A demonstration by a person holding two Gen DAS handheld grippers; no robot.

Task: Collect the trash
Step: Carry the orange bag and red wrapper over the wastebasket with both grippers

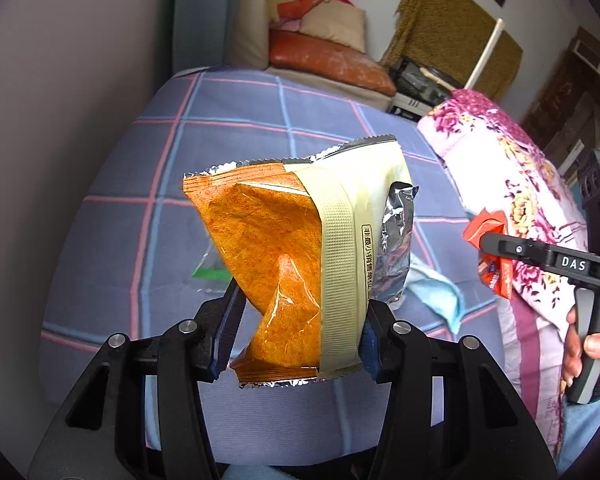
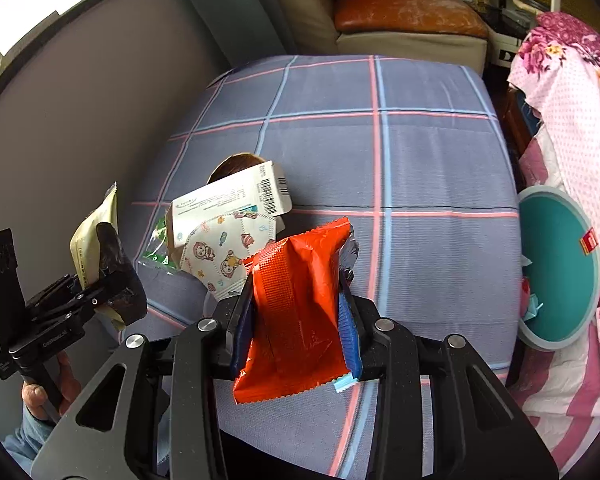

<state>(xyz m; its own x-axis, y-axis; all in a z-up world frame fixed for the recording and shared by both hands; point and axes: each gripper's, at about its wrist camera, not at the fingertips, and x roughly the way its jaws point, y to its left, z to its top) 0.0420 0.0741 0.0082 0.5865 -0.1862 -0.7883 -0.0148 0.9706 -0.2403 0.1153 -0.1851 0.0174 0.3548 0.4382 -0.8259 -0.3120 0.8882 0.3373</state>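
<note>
The left gripper (image 1: 298, 334) has its fingers clamped on an orange snack bag (image 1: 272, 240), pinching its crumpled lower half; the bag stands up between the pads, clear of the bed (image 1: 228, 128), with a cream strip and torn foil on its right side. The right gripper (image 2: 296, 320) has its fingers clamped on a red wrapper (image 2: 296, 304), which is also held off the bed; a bit of light blue material (image 2: 345, 385) sticks out at the right pad. In the right wrist view the left gripper shows at the left edge, gripped by a hand (image 2: 46, 390).

Just beyond the red wrapper, a child's face mask (image 2: 224, 252) with cartoon prints lies on the checked bed sheet, a white carton (image 2: 236, 196) resting partly over it and a clear green-printed packet (image 2: 156, 246) beside it. A brown round thing shows behind the carton; what it is cannot be told.

To the right, off the bed's edge, sits a teal bin (image 2: 556, 272) with scraps inside, against a floral quilt (image 2: 580, 128). Farther back stands a sofa (image 2: 404, 20) with an orange cushion.
</note>
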